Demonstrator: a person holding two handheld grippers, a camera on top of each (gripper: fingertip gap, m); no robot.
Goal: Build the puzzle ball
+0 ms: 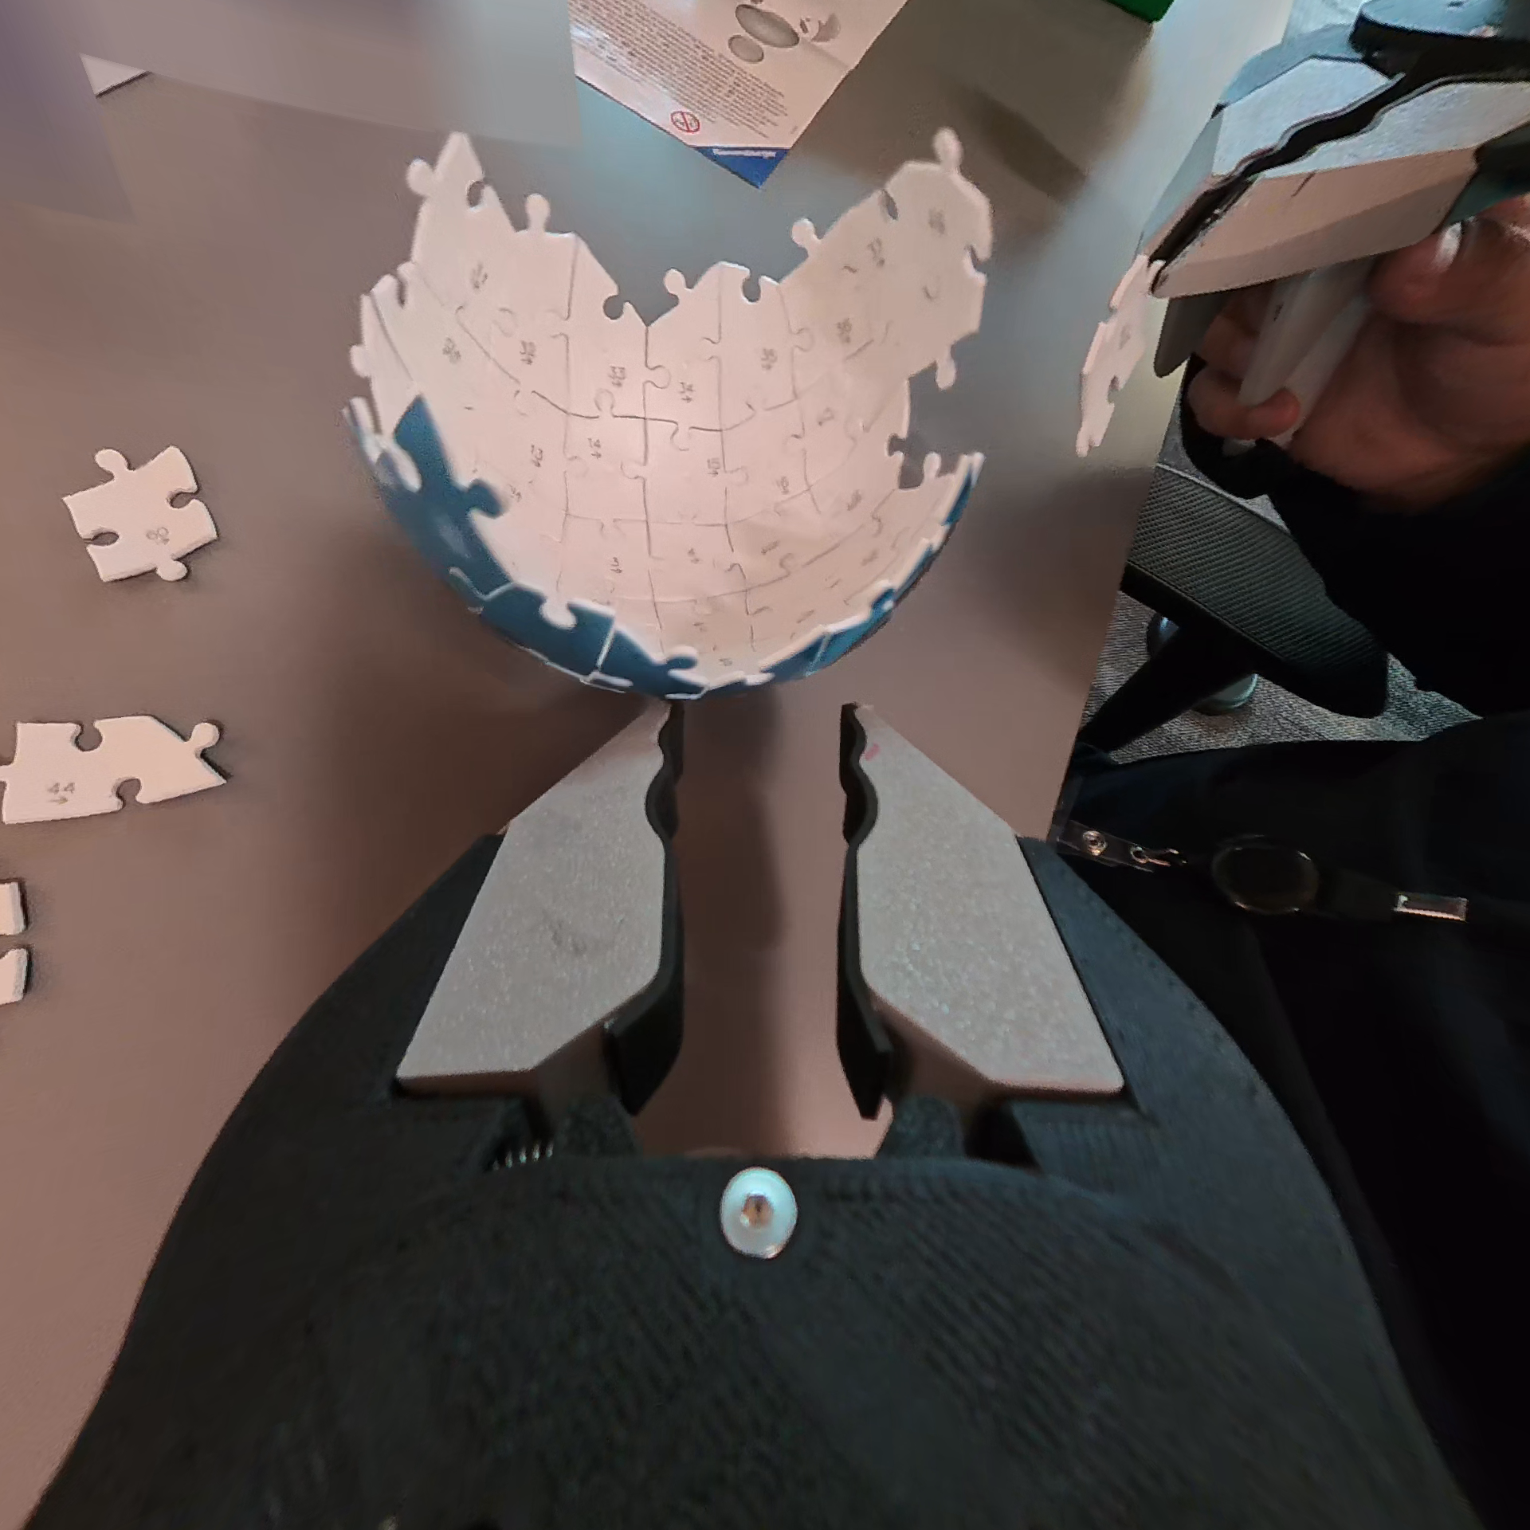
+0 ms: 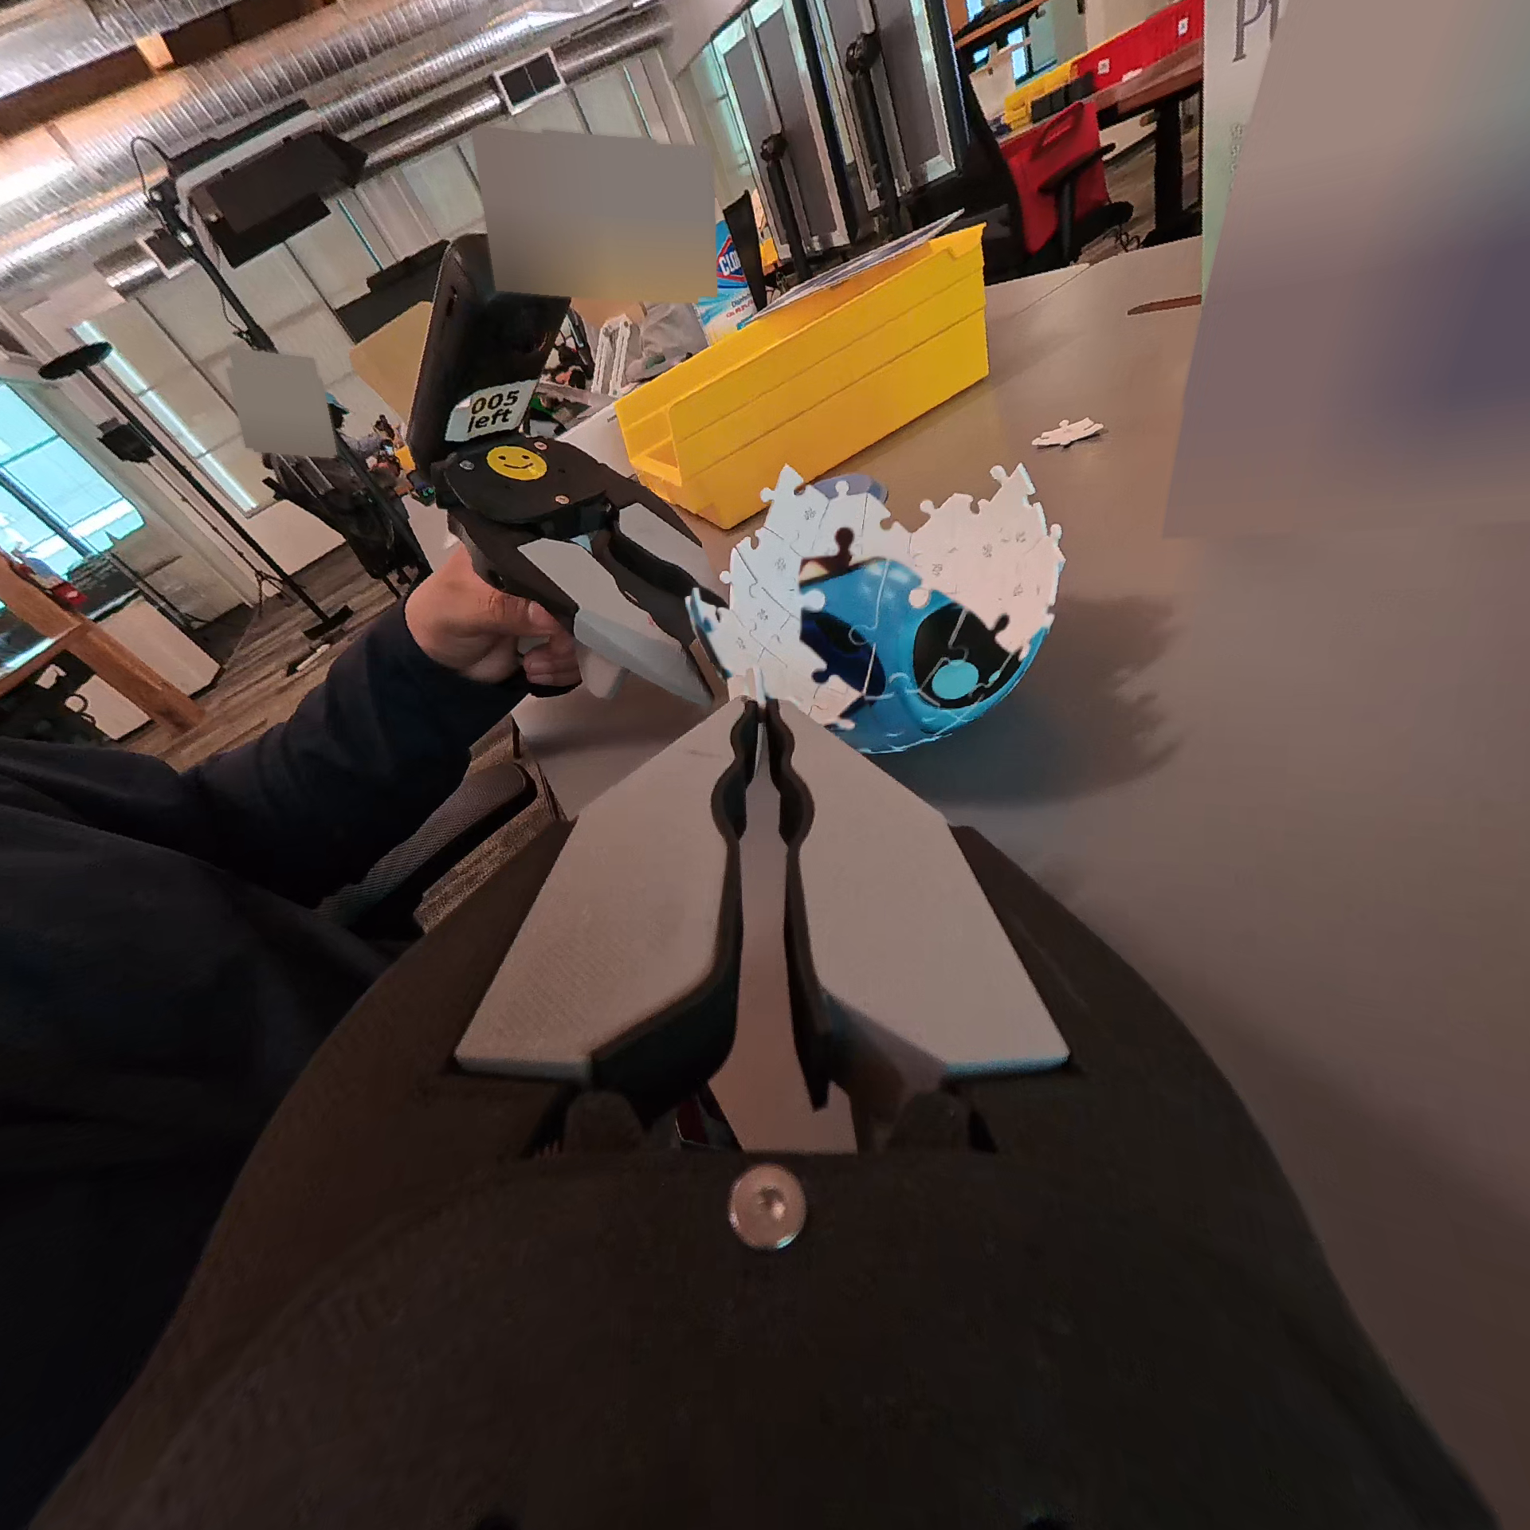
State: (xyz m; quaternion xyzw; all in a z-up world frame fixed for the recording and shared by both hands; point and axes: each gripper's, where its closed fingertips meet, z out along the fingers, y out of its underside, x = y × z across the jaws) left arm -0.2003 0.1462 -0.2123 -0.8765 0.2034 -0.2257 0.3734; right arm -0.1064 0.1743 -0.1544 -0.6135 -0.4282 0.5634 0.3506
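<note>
The half-built puzzle ball (image 1: 662, 464) stands on the grey table like an open bowl, white inside and blue outside. It also shows in the right wrist view (image 2: 902, 613). My left gripper (image 1: 762, 724) is open and empty, with its fingertips just short of the ball's near lower side. My right gripper (image 2: 760, 714) is shut on a white puzzle piece (image 1: 1113, 364). In the left wrist view the right gripper (image 1: 1159, 273) holds the piece in the air to the right of the ball, apart from its rim.
Loose white pieces (image 1: 141, 513) (image 1: 108, 766) lie left of the ball, and another (image 2: 1068, 432) lies beyond it. An instruction leaflet (image 1: 720, 66) lies behind. A yellow bin (image 2: 811, 381) stands farther back. The table edge (image 1: 1101, 579) and a chair (image 1: 1242, 596) are on the right.
</note>
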